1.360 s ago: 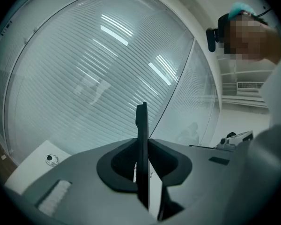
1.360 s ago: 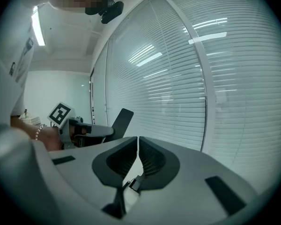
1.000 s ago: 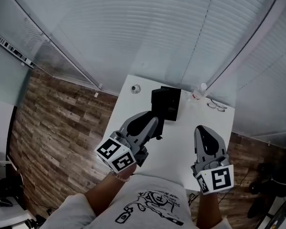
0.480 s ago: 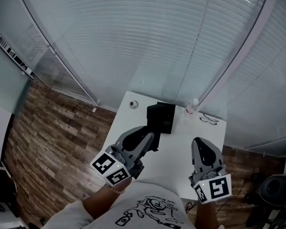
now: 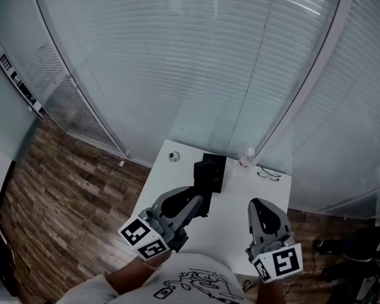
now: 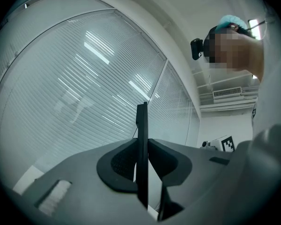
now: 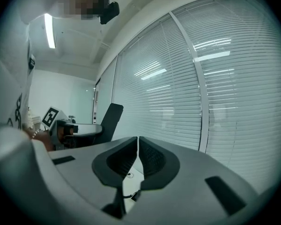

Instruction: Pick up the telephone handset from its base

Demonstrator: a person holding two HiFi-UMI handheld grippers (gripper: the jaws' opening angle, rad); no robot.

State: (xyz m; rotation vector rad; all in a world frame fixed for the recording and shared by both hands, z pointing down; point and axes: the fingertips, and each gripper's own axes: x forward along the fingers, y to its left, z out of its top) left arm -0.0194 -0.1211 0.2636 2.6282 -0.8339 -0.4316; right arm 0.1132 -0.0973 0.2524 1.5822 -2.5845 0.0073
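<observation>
Left hand-held gripper [image 5: 199, 200]: held above the near left part of the white bench [image 5: 234, 201], tip pointing far and a little right. Jaws narrow, closed on a thin flat black panel [image 6: 141, 125]. Panel stands upright and edge-on between the pads and rises past the jaw tips. Pads meet it near the tips; lower down a sliver of light shows on its right side. What the panel is, cannot tell.

Right hand-held gripper [image 5: 258, 204]: above the near right part of the bench, pointing far. Jaws drawn together to a hairline slit, nothing between them. Its own view looks along the blinds [image 7: 215, 88]. At that view's left stands the left hand-held gripper, with a dark flat shape at its tip.

Telephone [image 5: 209, 173]: black, on the far half of the bench, close to the far edge. Lies beyond both hand-held grippers, clear of both. It is just past the left one's tip, and far and left of the right one. Handset [image 5: 199, 170] seems to be the dark bar along the telephone's left side, lying on the base. Too small to be sure.

Also on the bench:
- small round object [image 5: 173, 156], far left corner
- clear bottle [image 5: 247, 159], right of the telephone
- spectacles [image 5: 268, 175], further right

Wood-plank floor [image 5: 63, 189] to the left of the bench.
</observation>
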